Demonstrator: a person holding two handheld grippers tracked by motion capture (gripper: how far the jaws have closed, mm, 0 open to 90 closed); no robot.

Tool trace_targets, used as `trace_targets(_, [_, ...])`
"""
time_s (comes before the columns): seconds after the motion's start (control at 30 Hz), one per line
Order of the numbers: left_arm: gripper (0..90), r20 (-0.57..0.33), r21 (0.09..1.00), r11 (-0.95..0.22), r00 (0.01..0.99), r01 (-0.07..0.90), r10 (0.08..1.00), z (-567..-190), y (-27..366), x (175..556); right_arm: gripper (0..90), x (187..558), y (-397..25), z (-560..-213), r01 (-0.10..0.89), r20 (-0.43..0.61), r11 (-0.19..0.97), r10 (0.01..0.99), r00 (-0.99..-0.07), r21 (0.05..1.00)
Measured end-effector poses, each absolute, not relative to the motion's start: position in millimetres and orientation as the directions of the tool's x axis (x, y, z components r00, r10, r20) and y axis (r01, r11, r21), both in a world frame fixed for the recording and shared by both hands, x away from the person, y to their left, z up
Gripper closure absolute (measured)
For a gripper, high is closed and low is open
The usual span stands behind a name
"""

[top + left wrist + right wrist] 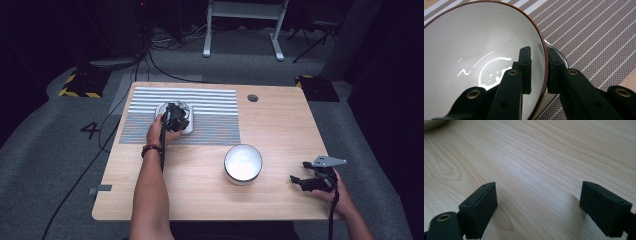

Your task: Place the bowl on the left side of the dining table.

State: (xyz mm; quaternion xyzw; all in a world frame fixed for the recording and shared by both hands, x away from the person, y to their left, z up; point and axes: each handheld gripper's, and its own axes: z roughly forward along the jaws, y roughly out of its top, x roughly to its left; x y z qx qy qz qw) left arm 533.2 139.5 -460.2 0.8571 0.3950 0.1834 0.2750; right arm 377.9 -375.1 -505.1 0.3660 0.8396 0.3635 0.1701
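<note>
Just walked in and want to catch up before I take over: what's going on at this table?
A person works at a light wooden table with a gripper in each hand. The left gripper has its jaws closed on the rim of a white bowl with a brown edge, one jaw inside and one outside, over the striped woven placemat. The right gripper rests near the table's right edge, jaws wide apart and holding nothing. A second white bowl sits alone on the bare wood between them.
</note>
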Motion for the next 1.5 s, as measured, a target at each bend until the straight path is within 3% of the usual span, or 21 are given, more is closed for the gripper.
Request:
trace_targets(0.23, [74.1,0.077,0.625,-0.526,0.625,0.577,0.777,-458.2,141.6,532.9,14.7,378.0,-375.2,-505.1,0.491,-0.02,0.468,0.738,-0.674,0.735])
trace_targets(0.67, [51.2,0.065,0.632,-0.492,0.591,0.599,0.804,-456.3,145.0,531.3,14.7,378.0,-375.2,-505.1,0.491,-0.02,0.468,0.738,-0.675,0.735])
trace_targets(1.07, [19.2,0.086,0.632,-0.461,0.535,0.622,0.84,-454.9,143.0,531.5,14.7,377.9,-375.0,-505.0,0.492,-0.018,0.467,0.739,-0.674,0.735])
trace_targets(1.5, [16.0,0.062,0.664,-0.437,0.538,0.606,0.84,-451.0,147.0,527.8,14.7,378.0,-375.2,-505.1,0.491,-0.02,0.468,0.738,-0.675,0.735])
